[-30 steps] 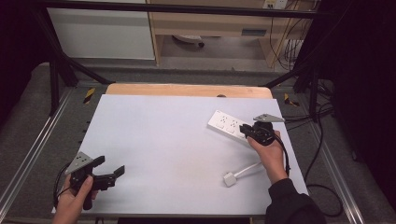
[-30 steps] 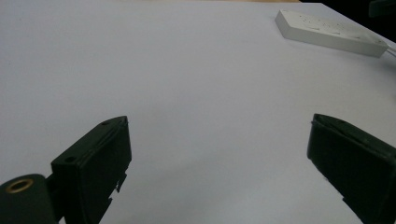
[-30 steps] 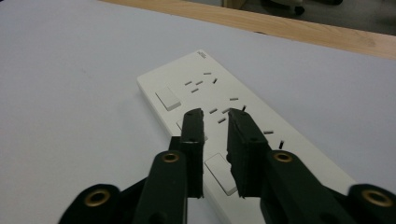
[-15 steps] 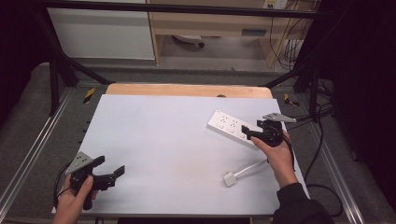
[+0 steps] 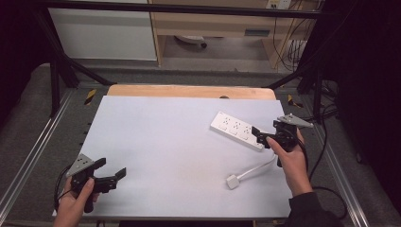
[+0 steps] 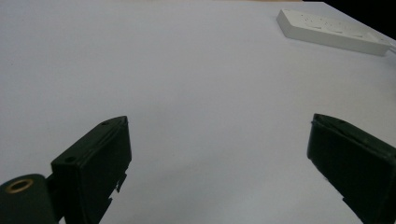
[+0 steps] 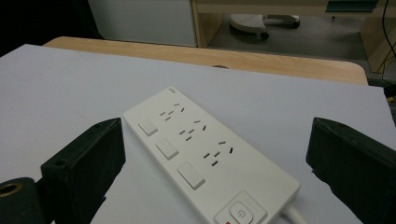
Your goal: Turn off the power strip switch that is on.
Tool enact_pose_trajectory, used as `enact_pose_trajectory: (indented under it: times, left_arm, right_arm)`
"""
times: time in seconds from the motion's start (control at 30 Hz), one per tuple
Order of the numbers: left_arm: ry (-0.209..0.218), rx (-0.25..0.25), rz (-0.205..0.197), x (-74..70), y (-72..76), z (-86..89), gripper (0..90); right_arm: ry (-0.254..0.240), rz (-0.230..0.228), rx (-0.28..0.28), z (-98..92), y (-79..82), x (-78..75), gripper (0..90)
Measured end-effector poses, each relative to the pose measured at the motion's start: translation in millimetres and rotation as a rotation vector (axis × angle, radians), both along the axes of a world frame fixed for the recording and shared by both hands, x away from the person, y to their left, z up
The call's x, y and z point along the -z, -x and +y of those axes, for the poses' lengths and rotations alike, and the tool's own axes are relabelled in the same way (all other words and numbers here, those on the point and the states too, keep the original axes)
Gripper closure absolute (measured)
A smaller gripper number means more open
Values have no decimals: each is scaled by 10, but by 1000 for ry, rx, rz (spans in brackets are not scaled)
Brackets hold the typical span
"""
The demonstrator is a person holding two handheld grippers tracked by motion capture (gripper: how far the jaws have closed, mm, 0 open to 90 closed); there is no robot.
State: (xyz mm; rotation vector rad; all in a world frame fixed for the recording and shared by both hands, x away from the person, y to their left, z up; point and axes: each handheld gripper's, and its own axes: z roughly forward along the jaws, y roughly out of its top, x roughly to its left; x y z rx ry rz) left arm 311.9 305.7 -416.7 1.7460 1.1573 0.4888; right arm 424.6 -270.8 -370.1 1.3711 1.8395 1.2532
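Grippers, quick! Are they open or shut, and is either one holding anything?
Left gripper: open, holding nothing.
Right gripper: jaws have just been opening, now wide open above the power strip, not gripping it.

Both claws (image 5: 113, 176) (image 5: 257, 134) wide apart

No readable text or labels anywhere

Smooth white plastic power strip (image 7: 205, 161)
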Motion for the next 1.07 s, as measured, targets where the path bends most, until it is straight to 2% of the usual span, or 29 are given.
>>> enact_pose_trajectory:
  times: [0.27, 0.43, 0.63, 0.87, 1.07]
  left_arm:
    - [0, 1, -3, -1, 2, 2, 63]
    - [0, 3, -5, -1, 3, 2, 63]
    - [-1, 3, -5, 0, 3, 2, 63]
    - [-2, 5, -10, -1, 6, -2, 63]
    - [-7, 8, -13, -5, 8, -7, 63]
  right_arm:
    - [-7, -32, -6, -127, 206, 4, 37]
    - [-19, -30, -6, -206, 341, 114, 42]
    - [10, -36, 5, -258, 500, 298, 46]
    - [53, 17, -9, -285, 650, 547, 48]
    - [102, 156, -18, -300, 774, 734, 48]
